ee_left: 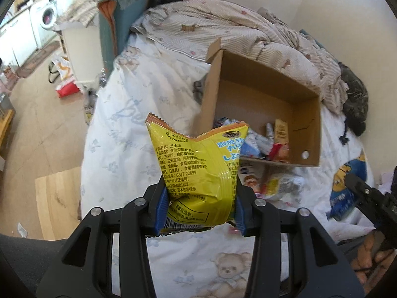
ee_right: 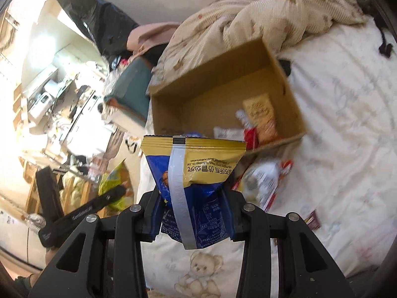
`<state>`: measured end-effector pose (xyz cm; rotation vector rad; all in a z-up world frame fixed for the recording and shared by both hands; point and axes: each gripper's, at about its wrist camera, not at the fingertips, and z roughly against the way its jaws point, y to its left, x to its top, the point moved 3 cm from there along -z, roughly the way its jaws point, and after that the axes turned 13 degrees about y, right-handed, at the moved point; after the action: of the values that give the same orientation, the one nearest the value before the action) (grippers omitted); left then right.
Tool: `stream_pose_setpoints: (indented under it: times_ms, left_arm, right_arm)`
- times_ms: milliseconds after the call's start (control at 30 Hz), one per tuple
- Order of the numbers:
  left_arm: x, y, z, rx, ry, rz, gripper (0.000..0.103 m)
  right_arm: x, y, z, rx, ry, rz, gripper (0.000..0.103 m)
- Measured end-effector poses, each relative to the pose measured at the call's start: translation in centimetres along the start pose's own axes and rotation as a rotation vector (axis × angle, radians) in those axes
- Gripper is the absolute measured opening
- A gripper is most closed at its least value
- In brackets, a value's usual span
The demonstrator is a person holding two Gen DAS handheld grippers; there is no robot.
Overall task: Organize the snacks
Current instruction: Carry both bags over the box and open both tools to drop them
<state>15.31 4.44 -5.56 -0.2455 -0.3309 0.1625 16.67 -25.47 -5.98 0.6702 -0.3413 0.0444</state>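
A cardboard box (ee_left: pixel 307 114) on the bed (ee_left: pixel 153 104) holds snack packets (ee_left: pixel 280 139), blanket (ee_left: pixel 223 22) behind.

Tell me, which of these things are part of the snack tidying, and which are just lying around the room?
Part of the job:
yellow bag, held by the left gripper
blue bag, held by the right gripper
box with snacks inside
loose packets on the bed

Just lying about:
quilt
washing machine
red bag on the floor

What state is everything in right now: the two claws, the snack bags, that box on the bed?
Left gripper: shut on yellow snack bag, lifted off the bed.
Right gripper: shut on blue snack bag, lifted too.
Cardboard box: open, some snacks inside.
Loose snacks: lying beside the box.
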Motion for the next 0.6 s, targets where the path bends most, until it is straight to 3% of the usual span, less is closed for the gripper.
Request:
stream_pose_setpoints:
  times_ms: [233,600]
  left_arm:
    - [4.3,-2.4,1.8,-0.006,-0.055,-0.048,0.039]
    - [9.7,-7.9,-0.5,0.014,-0.1,-0.153,0.039]
  right_arm:
    - [3.9,-0.5,0.6,-0.006,-0.04,-0.02,0.041]
    - [10.0,-1.8,-0.9,-0.093,-0.057,-0.027,0.041]
